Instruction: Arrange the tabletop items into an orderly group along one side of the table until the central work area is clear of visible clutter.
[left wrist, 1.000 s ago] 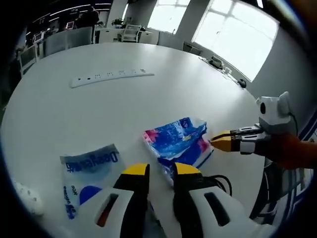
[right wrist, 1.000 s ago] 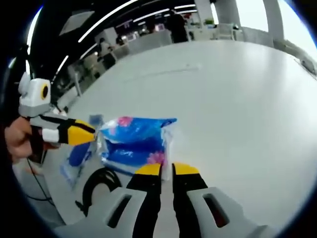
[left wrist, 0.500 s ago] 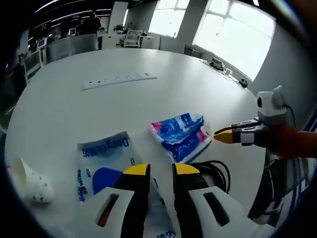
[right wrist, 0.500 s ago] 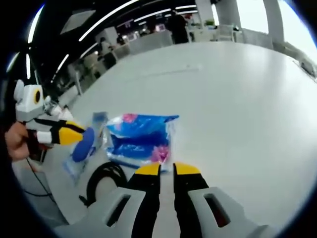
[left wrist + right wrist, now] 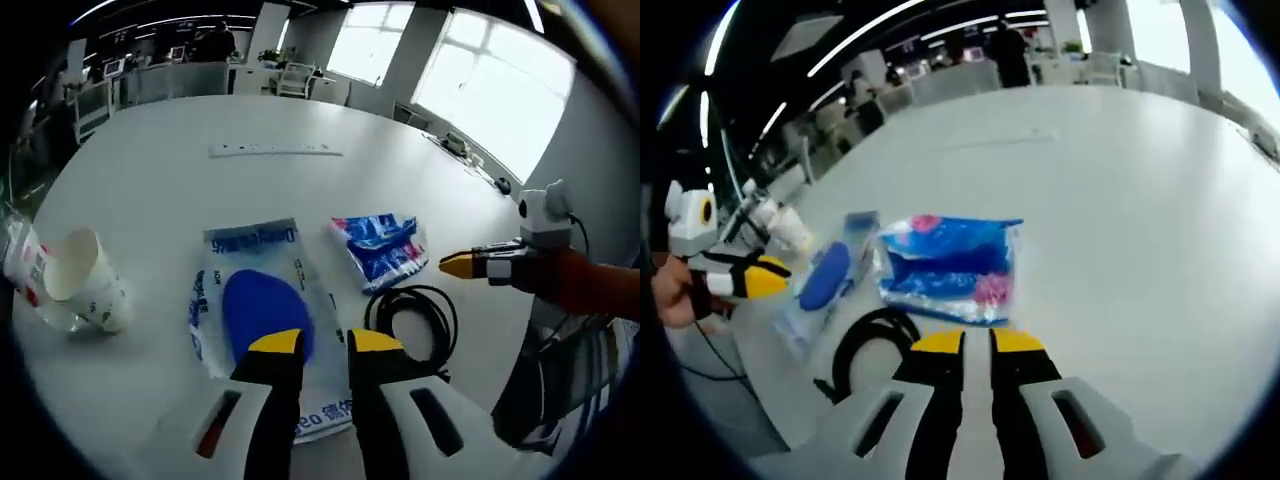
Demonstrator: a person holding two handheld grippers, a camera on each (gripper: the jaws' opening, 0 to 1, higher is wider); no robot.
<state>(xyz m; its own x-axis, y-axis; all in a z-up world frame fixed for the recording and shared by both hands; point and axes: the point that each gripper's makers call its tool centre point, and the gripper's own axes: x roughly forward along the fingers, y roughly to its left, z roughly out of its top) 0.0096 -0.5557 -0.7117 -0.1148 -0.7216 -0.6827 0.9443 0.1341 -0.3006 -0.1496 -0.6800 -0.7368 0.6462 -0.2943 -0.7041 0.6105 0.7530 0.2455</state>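
The blue packet (image 5: 382, 247) lies on the table (image 5: 180, 200) between the left gripper (image 5: 325, 343) and the right gripper (image 5: 977, 342), both closed and empty.

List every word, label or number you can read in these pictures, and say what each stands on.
"Deeyeo", upside down: top edge of the clear pouch with the blue oval.
Other print along that pouch's edges: too small to read.
Print on the blue and pink packet: too blurred to read.
Pattern on the paper cup: no legible text.
Long white strip farther up the table: markings unreadable.
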